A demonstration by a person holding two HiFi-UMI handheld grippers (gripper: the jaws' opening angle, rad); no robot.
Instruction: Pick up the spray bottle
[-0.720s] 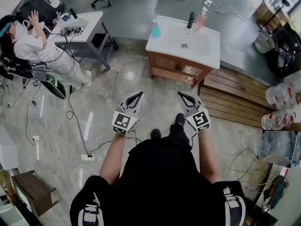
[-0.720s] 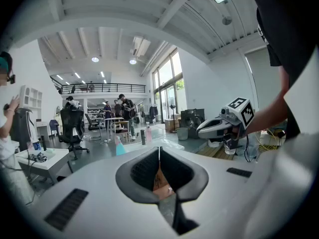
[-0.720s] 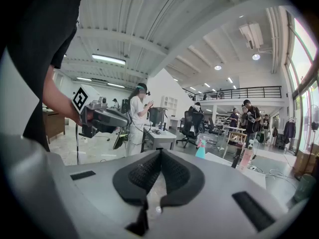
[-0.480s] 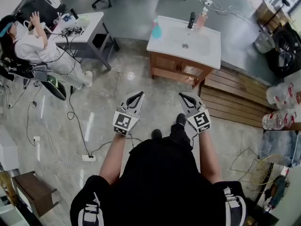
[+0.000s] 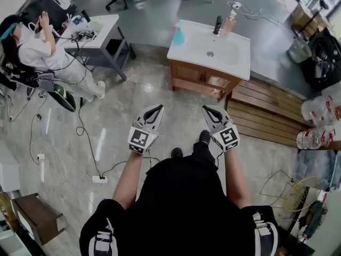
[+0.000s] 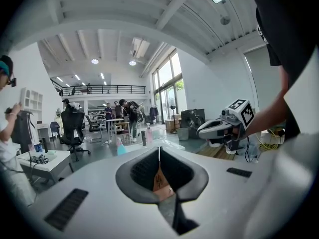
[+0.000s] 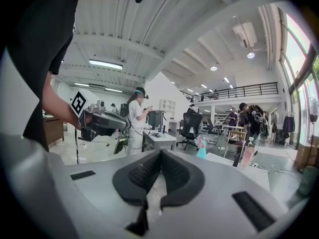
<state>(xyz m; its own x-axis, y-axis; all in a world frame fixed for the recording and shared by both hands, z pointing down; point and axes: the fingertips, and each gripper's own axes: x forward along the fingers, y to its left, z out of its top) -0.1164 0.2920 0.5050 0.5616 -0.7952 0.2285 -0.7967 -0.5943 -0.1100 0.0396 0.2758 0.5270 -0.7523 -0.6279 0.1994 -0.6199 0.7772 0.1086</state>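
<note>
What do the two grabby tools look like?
The left tool and right tool are both pale grey and pointed like beaks, with black bumpy pads inside. Each has a white cube printed with black square markers. The person wears a black short-sleeved shirt.
</note>
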